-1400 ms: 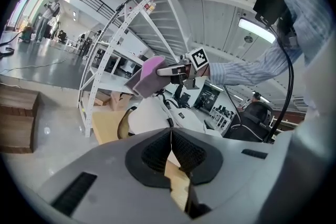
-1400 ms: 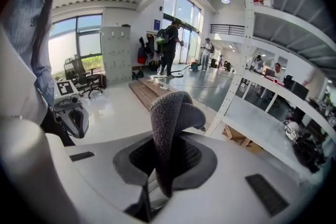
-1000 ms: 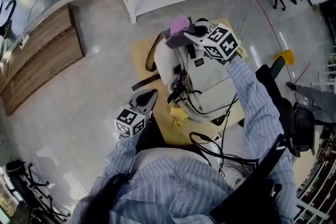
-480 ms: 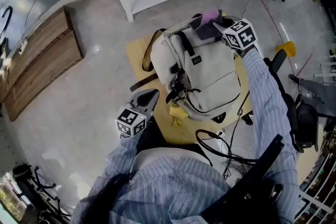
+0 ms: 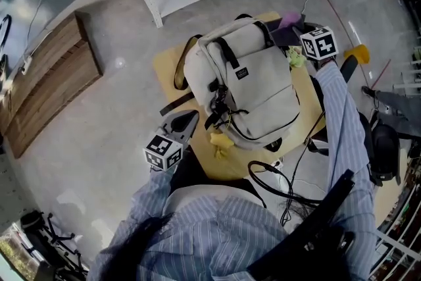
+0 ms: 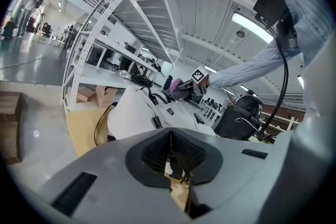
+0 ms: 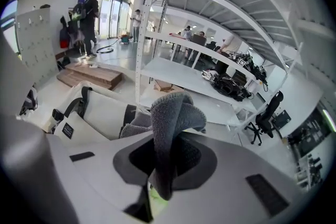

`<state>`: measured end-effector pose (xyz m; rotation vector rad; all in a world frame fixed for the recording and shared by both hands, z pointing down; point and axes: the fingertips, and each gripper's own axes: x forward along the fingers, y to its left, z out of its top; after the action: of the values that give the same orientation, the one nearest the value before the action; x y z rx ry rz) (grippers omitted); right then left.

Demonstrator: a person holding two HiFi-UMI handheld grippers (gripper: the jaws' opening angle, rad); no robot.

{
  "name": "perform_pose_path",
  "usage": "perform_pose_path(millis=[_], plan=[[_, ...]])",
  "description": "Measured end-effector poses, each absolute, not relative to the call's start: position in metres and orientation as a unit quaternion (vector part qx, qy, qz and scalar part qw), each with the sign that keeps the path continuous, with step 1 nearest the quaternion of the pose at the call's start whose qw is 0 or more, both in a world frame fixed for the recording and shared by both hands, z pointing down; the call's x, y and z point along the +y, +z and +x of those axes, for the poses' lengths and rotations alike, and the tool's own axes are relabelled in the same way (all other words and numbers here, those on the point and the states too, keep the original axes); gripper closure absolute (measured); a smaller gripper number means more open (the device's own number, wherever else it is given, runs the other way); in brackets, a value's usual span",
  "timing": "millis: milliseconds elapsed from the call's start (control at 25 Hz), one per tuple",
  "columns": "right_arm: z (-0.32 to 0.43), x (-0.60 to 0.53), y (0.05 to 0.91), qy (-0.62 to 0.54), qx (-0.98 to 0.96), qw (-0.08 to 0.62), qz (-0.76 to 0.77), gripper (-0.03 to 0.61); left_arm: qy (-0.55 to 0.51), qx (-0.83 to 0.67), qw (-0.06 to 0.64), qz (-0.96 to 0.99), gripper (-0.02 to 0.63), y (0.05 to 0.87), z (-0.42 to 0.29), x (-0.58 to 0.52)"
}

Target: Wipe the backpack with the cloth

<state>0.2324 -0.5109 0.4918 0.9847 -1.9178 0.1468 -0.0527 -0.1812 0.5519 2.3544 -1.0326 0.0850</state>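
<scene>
Seemingly mid-task: the right gripper (image 7: 167,165) pinches the cloth (image 7: 173,113) beside the backpack (image 5: 247,92), at its top; the left gripper (image 6: 170,152), jaws together and empty, hovers below it; most wiping likely remains.

The right gripper (image 5: 296,36), clamped on the purple-grey cloth (image 5: 288,21), has swept across the top of the cream backpack (image 5: 253,92). A second ago it sat at the backpack's 11 o'clock corner, then at 12 o'clock; now it is at the 1 o'clock corner, just off the edge. The top panel and its straps, earlier partly covered, now show in full.
</scene>
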Motion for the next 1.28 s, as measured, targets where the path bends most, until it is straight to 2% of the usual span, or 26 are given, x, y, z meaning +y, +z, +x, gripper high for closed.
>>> perform_pose_path(millis=[240, 480, 640, 800, 960, 1280], plan=[[0.219, -0.489, 0.472, 0.05, -0.803, 0.457, 0.38, 0.537, 0.033, -0.373, 0.282, 0.883, 0.609, 0.55, -0.042, -0.176], [0.139, -0.423, 0.419, 0.043, -0.877, 0.367, 0.307, 0.537, 0.034, -0.368, 0.28, 0.886, 0.609, 0.547, -0.036, -0.173], [0.087, -0.365, 0.417, 0.06, -0.905, 0.34, 0.25, 0.537, 0.035, -0.366, 0.28, 0.887, 0.609, 0.547, -0.034, -0.171], [0.04, -0.312, 0.446, 0.089, -0.917, 0.337, 0.193, 0.537, 0.038, -0.36, 0.278, 0.89, 0.609, 0.546, -0.032, -0.169], [0.018, -0.282, 0.494, 0.11, -0.911, 0.364, 0.159, 0.537, 0.04, -0.354, 0.275, 0.893, 0.609, 0.545, -0.027, -0.169], [0.069, -0.323, 0.529, 0.146, -0.873, 0.392, 0.252, 0.537, 0.045, -0.351, 0.278, 0.893, 0.609, 0.547, -0.029, -0.162]])
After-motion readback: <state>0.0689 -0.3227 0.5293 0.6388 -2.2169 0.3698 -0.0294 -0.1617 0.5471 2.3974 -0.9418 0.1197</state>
